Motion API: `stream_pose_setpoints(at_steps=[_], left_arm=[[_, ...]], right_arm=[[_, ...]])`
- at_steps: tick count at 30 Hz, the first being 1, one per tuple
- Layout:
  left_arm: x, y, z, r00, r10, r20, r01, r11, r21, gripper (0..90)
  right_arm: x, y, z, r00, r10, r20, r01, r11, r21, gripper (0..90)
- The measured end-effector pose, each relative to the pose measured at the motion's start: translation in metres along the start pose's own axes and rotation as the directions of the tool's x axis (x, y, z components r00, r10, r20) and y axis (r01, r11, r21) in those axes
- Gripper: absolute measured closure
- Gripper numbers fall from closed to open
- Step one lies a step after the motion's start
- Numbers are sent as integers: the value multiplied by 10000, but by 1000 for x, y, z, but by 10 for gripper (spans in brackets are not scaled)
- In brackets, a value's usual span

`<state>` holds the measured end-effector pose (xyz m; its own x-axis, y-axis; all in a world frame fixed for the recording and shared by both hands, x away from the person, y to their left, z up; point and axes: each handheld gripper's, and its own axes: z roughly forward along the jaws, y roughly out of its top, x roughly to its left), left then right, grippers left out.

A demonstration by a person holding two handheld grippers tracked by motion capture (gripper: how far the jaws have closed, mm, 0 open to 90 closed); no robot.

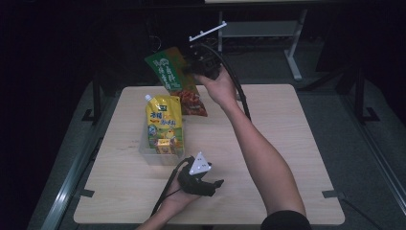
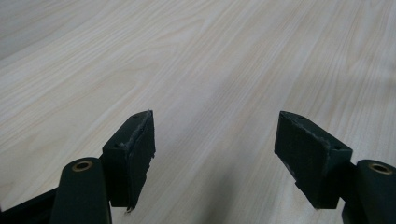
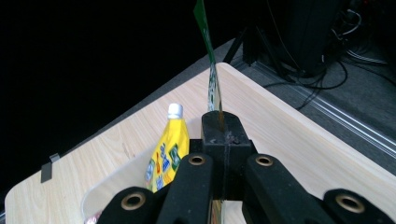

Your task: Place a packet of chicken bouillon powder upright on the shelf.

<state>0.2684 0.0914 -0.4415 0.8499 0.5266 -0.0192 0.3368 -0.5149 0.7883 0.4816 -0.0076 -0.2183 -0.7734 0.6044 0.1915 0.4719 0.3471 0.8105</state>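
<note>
A green and orange snack bag [image 1: 174, 79] hangs in the air over the table's far edge, and my right gripper [image 1: 192, 67] is shut on its right side. In the right gripper view the bag [image 3: 212, 88] shows edge-on, rising from between the closed jaws of the right gripper [image 3: 223, 135]. Below it a clear bin [image 1: 143, 149] holds a yellow spouted pouch [image 1: 164, 120] and a small yellow box [image 1: 164, 145]. The pouch [image 3: 170, 147] stands upright in the bin [image 3: 112, 182]. My left gripper [image 1: 215, 184] rests near the front edge, open, with only bare wood between the pads of the left gripper [image 2: 215, 149].
The pale wooden table [image 1: 277, 124] has bare surface to the right of the bin and across its right half. A white metal stand [image 1: 294, 45] stands on the dark floor behind it. Cables trail from both grippers.
</note>
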Motion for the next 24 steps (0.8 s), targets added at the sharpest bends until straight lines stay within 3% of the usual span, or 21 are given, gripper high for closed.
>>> stream_pose_setpoints(at_steps=[12,24], left_arm=[[1,0,0,9998,195,-41,-194,9997,148,284],[-1,1,-2,9999,110,1,-110,9999,94,285]], right_arm=[[5,5,52,9988,267,-420,-256,9993,271,900],[3,-13,82,9940,836,-698,-840,9965,-23,900]])
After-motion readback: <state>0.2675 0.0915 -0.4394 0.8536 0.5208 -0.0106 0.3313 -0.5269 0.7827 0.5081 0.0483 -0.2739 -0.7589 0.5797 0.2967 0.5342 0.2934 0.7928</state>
